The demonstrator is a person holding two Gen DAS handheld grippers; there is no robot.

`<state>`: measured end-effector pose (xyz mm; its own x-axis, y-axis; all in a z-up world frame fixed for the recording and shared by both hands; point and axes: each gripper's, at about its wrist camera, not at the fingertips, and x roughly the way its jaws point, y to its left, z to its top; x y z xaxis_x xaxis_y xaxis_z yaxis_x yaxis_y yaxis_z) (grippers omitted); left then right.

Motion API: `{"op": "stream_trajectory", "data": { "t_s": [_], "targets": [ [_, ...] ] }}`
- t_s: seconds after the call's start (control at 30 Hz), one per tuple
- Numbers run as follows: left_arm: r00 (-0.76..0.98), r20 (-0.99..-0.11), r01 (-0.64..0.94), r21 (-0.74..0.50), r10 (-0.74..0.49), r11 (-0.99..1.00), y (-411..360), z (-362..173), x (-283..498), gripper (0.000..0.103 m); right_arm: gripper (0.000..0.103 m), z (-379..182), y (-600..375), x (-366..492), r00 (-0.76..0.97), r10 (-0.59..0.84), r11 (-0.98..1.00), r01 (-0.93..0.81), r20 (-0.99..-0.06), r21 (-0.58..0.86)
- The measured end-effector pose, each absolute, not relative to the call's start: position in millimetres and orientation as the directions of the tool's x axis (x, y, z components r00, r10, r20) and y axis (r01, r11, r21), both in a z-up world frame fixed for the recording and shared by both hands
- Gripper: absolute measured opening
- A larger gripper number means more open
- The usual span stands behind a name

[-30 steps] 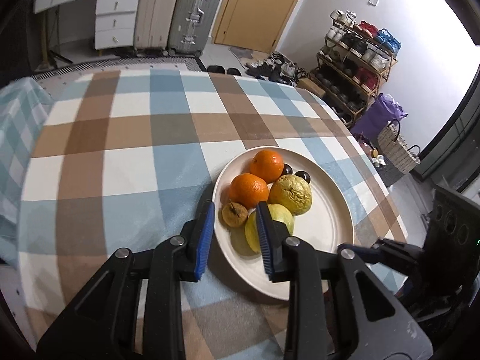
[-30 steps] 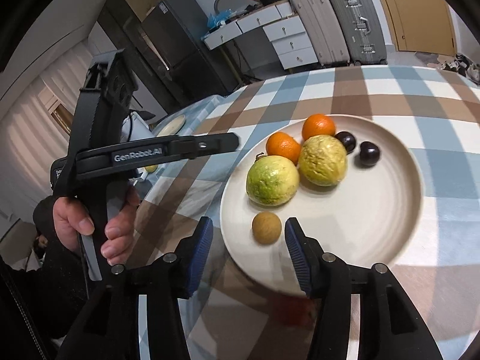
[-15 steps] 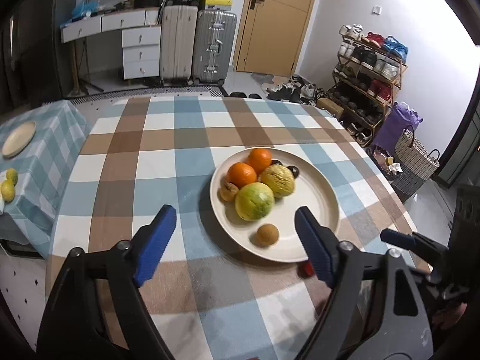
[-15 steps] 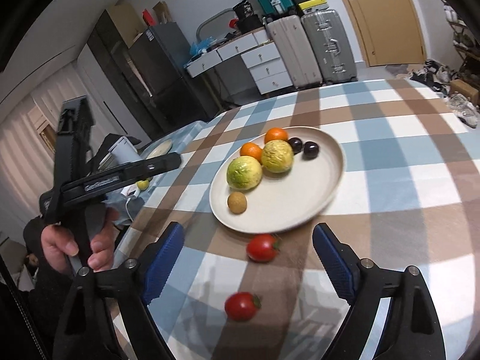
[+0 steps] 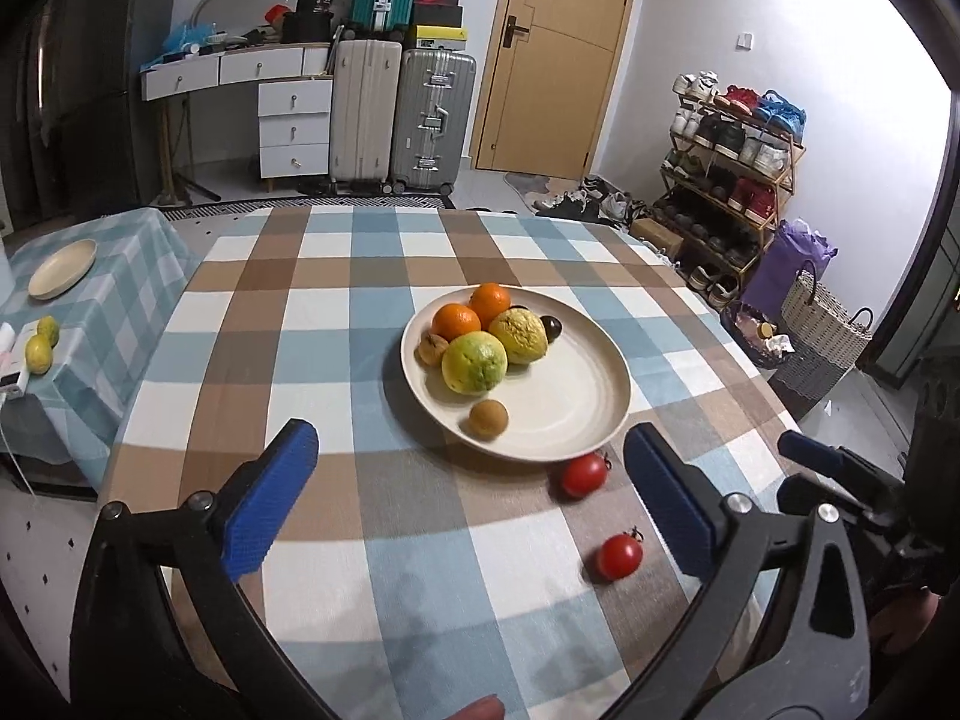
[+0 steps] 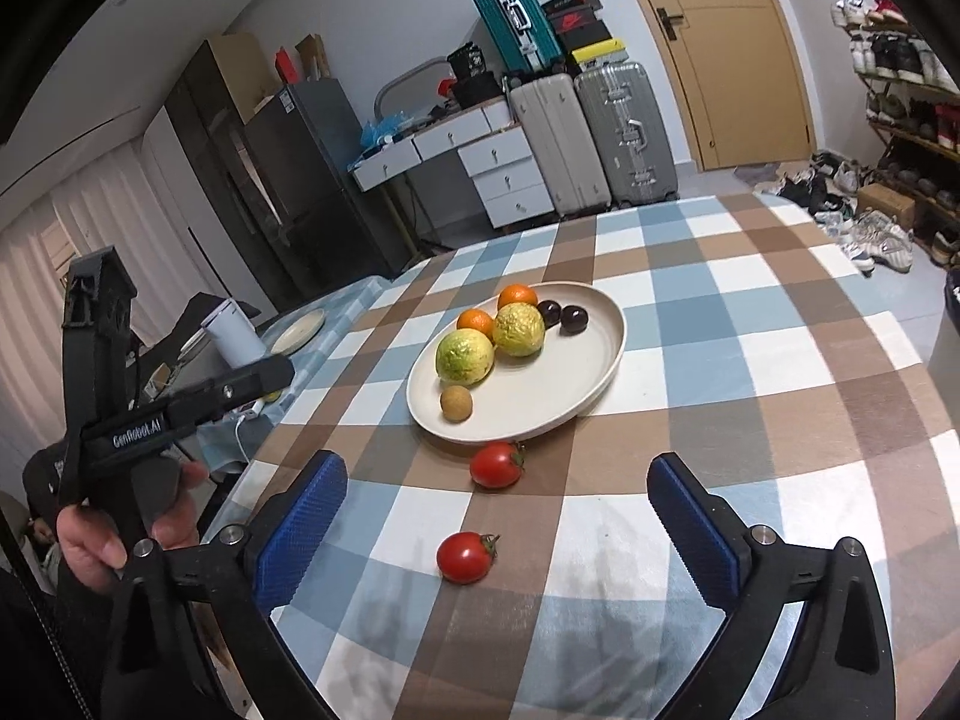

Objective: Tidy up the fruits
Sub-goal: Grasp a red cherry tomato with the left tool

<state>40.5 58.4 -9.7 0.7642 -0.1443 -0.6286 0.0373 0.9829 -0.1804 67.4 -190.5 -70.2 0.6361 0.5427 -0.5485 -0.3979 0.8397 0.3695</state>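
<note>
Cream plate (image 5: 606, 402) on the checked bench (image 5: 312, 324). It holds seven fruits: two oranges (image 5: 457, 321), two yellow-green guavas (image 5: 474, 362), two dark plums (image 6: 573, 320) and one small brown round fruit (image 5: 488, 418); an eighth, wrinkled tan, is unclear. Two cherry tomatoes (image 6: 495, 464) lie off the plate on the bench, one just beside the rim. Left claw (image 5: 474, 498) wide, holding nothing. Right claw (image 6: 498, 531) wide, holding nothing, with the nearer tomato (image 6: 465, 557) between its fingers.
</note>
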Motion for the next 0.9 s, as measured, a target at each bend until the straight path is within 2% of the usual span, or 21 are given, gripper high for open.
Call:
{"op": "stream_trajectory", "data": {
  "t_s": [0.23,0.37,0.53,0.77,0.9],
  "targets": [
    [0.747,-0.647,0.045,-0.183,-0.154,0.982,39,-30,25,0.102,0.103,-60,-198,41,0.712,0.518,0.854,-0.402,-0.474,0.331],
    [0.691,-0.685,0.096,-0.231,-0.232,0.968,24,-51,25,0.102,0.103,-64,-201,34,0.724,0.488,0.872,-0.384,-0.487,0.304],
    [0.663,-0.711,0.128,-0.203,-0.236,0.971,3,-71,24,0.102,0.103,-73,-212,21,0.761,0.454,0.888,-0.344,-0.464,0.306],
    [0.618,-0.741,0.196,-0.177,-0.261,0.965,-19,-92,36,0.102,0.103,-93,-218,19,0.749,0.445,0.892,-0.322,-0.491,0.317],
    [0.599,-0.744,0.229,-0.195,-0.296,0.954,-24,-98,46,0.096,0.103,-100,-220,22,0.744,0.441,0.894,-0.313,-0.502,0.320]
  ]
}}
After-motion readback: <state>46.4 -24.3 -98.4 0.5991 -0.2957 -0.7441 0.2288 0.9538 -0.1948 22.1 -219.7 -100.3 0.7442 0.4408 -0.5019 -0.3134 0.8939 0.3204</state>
